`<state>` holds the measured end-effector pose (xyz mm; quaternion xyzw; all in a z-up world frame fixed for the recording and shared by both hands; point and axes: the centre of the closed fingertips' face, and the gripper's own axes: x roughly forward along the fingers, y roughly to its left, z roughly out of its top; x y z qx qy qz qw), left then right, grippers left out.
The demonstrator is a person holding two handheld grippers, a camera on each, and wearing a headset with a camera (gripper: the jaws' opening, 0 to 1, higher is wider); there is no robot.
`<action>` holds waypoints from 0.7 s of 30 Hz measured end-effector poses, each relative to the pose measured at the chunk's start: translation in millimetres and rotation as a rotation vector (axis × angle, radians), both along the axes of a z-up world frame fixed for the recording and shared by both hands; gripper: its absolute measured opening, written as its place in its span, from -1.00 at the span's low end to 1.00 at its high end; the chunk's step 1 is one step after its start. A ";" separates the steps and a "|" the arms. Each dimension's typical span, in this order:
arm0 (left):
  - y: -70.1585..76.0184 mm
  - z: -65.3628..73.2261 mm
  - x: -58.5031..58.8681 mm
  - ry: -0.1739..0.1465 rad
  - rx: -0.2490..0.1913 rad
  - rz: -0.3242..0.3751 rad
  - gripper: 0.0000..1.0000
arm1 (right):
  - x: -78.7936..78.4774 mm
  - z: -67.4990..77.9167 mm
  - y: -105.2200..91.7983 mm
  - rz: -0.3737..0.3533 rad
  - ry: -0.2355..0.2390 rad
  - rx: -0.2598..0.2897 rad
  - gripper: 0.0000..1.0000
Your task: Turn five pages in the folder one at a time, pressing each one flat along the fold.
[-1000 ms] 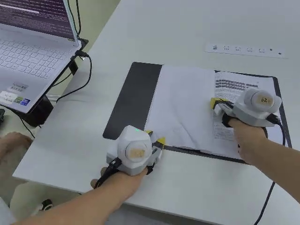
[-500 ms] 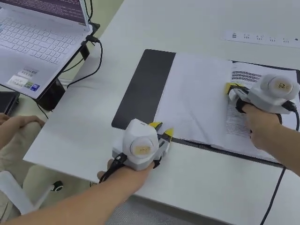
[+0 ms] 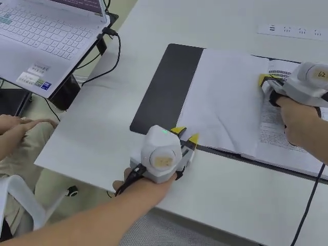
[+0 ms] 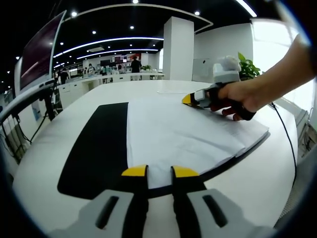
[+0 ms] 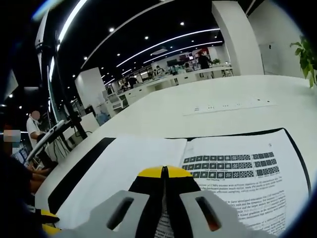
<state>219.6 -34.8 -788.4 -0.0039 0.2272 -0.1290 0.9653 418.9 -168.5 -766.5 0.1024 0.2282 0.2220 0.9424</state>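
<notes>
**A:** How does the left gripper stand?

**B:** Its two yellow-tipped jaws are a narrow gap apart and have hold of nothing. They sit over the near edge of the open black plastic folder, right at the lower corner of the blank white sheet. Whether the tips touch that edge cannot be told.

**A:** And the right gripper?

**B:** Its jaws are closed, yellow tip against yellow tip, and nothing can be seen between them. They lie at the fold line, where the blank sheet meets the white printed page with rows of small dark squares. The head view shows a hand wrapped around its grey body, coming in from the right.

**A:** Where does the folder itself lie?

**B:** It is open on the white tabletop. The bare black inner cover is to the left, the blank sheet lies in the middle, and the printed page is to the right.

**A:** What lies beyond it?

**B:** An open white laptop stands off the table's left edge. A black cable is plugged into the laptop's side and loops down past the table's edge. A flat white power strip rests on the table, well beyond the folder.
</notes>
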 end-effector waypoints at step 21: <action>-0.2 -0.7 0.3 -0.005 -0.015 0.027 -0.65 | 57.9 -12.3 1.3 -0.021 -0.016 -0.051 -1.00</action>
